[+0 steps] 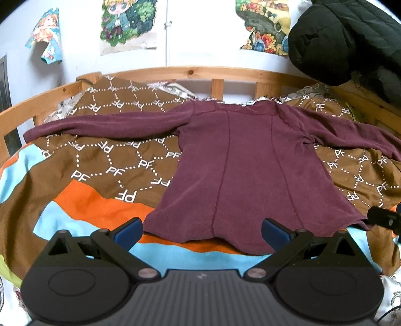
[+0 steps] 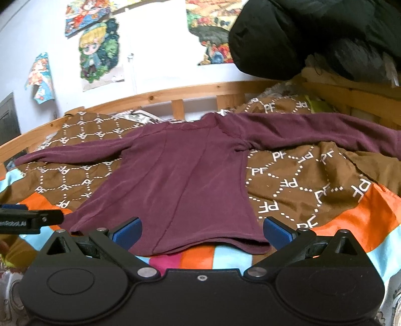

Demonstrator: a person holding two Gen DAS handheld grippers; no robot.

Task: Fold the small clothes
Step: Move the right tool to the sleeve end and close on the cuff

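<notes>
Garment: a small dark-red long-sleeved top (image 1: 250,160) lies flat on the bed, its neck toward the wooden rail and its hem toward me; two seams run down its length
Sleeves: both are stretched out to the sides, one to the left and one to the right, resting on the brown part of the cover
Bed cover: a blanket (image 1: 105,160) with brown cloth and white dotted hexagons and "PF" letters; nearer to me it has orange and light-blue bands
My left tongs (image 1: 202,232): spread wide, the blue pads apart, holding nothing; they hover just over the hem, toward the left half of it
My right tongs (image 2: 202,230): also spread wide and empty; in the right wrist view the hem lies between the two blue pads, but I cannot tell if the pads touch the cloth
Other view of tongs: in the left wrist view the tip of my right tongs shows at the right corner of the hem; in the right wrist view my left tongs show beside the left corner
Bed rail (image 1: 190,72): light wood, behind the top
Wall: white, with several colourful cartoon pictures (image 1: 127,22)
Dark bundle: a black padded jacket (image 1: 351,37) sits high on the right, well apart from the top
</notes>
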